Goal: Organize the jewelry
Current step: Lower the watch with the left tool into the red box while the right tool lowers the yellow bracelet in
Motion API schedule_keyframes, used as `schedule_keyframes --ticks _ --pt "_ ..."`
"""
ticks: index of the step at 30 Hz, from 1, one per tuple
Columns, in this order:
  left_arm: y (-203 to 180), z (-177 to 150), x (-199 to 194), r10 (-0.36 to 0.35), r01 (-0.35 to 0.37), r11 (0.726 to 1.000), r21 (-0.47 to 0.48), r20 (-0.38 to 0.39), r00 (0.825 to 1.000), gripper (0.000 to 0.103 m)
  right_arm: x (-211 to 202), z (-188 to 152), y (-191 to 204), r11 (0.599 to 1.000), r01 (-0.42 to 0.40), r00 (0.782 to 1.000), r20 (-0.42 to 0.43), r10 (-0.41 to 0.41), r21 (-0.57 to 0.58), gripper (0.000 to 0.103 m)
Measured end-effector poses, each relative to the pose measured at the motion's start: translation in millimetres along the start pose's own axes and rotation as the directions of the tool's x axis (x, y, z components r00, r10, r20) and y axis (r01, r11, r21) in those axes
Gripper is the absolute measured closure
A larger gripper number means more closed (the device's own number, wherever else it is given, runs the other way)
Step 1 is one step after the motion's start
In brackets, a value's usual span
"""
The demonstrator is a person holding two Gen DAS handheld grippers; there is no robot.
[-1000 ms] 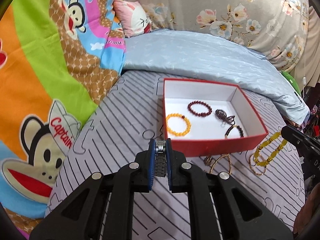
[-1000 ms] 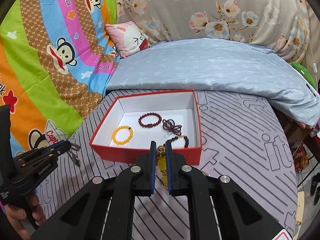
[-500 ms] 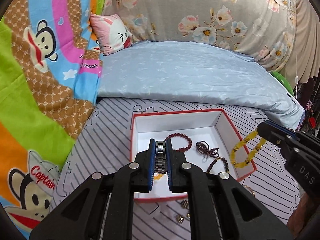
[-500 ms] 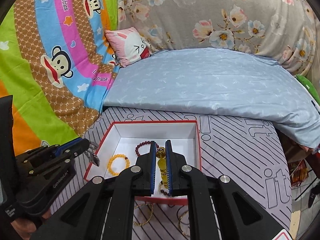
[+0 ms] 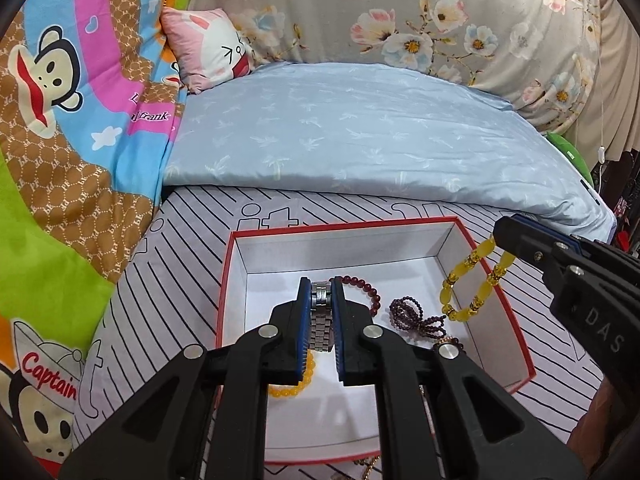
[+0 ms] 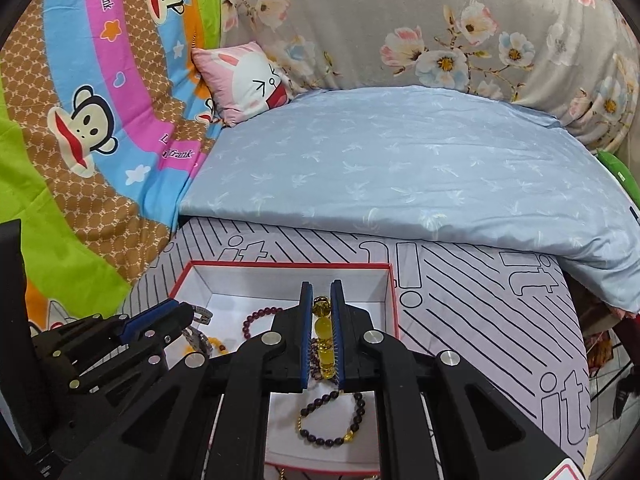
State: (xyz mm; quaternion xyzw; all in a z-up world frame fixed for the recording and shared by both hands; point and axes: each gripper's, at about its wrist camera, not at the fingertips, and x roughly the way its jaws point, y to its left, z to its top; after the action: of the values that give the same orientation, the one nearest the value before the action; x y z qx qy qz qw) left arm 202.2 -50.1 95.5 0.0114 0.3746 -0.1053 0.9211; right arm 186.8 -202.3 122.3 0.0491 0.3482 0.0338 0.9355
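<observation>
A red box [image 5: 480, 258] with a white inside lies on the striped bed cover. My left gripper [image 5: 321, 292] is shut on a silver metal watch band [image 5: 321, 320] and holds it above the box. My right gripper [image 6: 321, 312] is shut on a yellow bead bracelet [image 6: 323, 340], which hangs over the box's right side in the left wrist view [image 5: 476, 284]. In the box lie a dark red bead bracelet [image 5: 366, 288], a purple bead piece [image 5: 412, 316], an orange bead bracelet [image 5: 294, 386] and a dark bracelet with gold beads [image 6: 332, 428].
A blue quilt [image 5: 360, 132] lies behind the box, with a pink rabbit cushion [image 5: 212, 48] and a monkey-print blanket [image 5: 60, 120] to the left. A gold chain [image 5: 370, 466] lies on the cover in front of the box. The bed edge drops off at right [image 6: 600, 340].
Both grippers moved forward from in front of the box to above it, still shut on the watch band and the yellow bracelet. The yellow bracelet now hangs over the box's right part.
</observation>
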Motion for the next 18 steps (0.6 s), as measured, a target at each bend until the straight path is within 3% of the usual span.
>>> schedule_keyframes --ticks 15,18 --pt "2 2 32 0.011 -0.011 1.0 -0.004 -0.035 0.999 0.093 43 1 -11 1.0 0.021 0.999 -0.037 -0.021 0.011 0.093" --pt "2 1 33 0.016 -0.016 1.0 -0.007 -0.034 0.999 0.093 39 2 -13 0.999 0.028 1.0 -0.011 -0.028 0.021 0.085"
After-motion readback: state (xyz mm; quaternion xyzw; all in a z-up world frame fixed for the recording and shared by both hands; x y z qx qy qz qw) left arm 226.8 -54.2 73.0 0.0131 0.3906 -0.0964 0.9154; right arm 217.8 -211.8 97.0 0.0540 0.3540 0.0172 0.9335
